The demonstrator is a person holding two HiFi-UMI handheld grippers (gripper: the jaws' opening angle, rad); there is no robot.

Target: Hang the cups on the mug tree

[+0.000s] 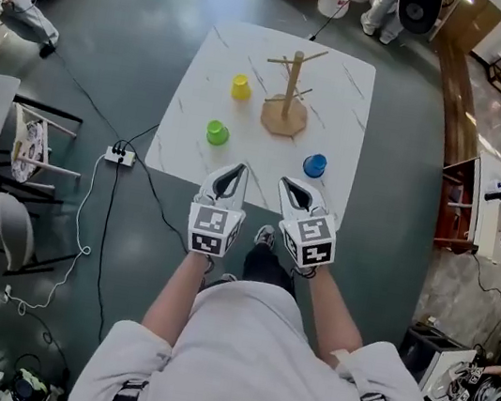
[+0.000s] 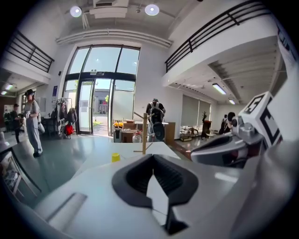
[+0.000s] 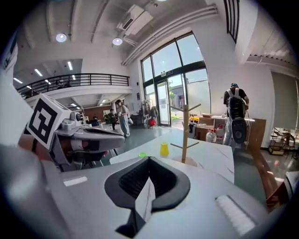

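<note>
Jaws together, left gripper [image 1: 235, 169] and right gripper [image 1: 289, 184]; cups [image 1: 241, 87] [image 1: 217, 132] [image 1: 314, 166] on table [image 1: 344, 96].

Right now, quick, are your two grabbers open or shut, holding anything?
Left white two-jaw gripper: shut, holding nothing.
Right white two-jaw gripper: shut, holding nothing.

White marbled desk [image 1: 344, 96] on a grey floor [image 1: 145, 34]. Power strip [image 1: 119, 156] with trailing white cable [image 1: 86, 215] lies on the floor near the desk's left edge. Wooden shelf unit [image 1: 459, 206] stands to the right. Glass entrance doors [image 2: 96, 100], balcony railing [image 3: 70, 81] and a standing person [image 3: 236, 116] lie beyond.
</note>
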